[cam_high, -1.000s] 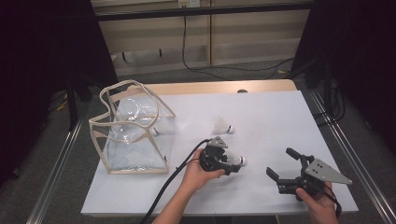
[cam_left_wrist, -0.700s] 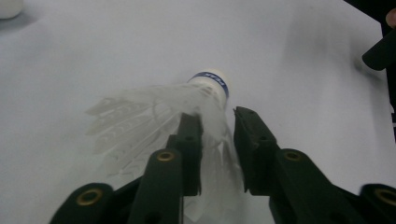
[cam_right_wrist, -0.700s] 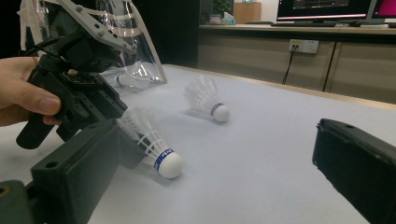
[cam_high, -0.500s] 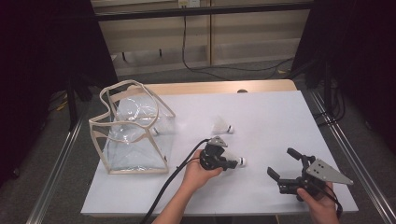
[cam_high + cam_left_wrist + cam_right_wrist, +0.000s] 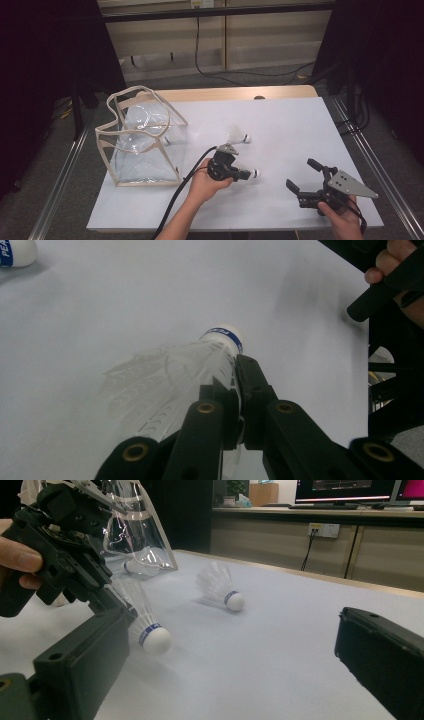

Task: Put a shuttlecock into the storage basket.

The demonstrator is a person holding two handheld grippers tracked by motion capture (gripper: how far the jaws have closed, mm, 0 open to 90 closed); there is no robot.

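Gripping a shuttlecock (image 5: 246,173) by its feather skirt, the left tongs (image 5: 239,174) are shut on it just above the white desk (image 5: 280,125), near the front middle. The left gripper view shows both black jaws pinched on the feathers close behind the cork, whose blue band points away from the hand. Its long axis runs roughly level, cork toward the right tongs (image 5: 301,176) and skirt back toward the left hand (image 5: 206,184). A clear bag (image 5: 142,142) with a tan frame stands well apart to the left, mouth up, so the coming carry goes leftward and the cork end trails. The left hand is plainly the nearer one to that bag. A second shuttlecock (image 5: 238,136) lies on the desk just beyond the left tongs. The right tongs hover wide and empty at the front right. Compared with a second ago, the left jaws have just been closing, with the feathers between them; the right tongs are unchanged.
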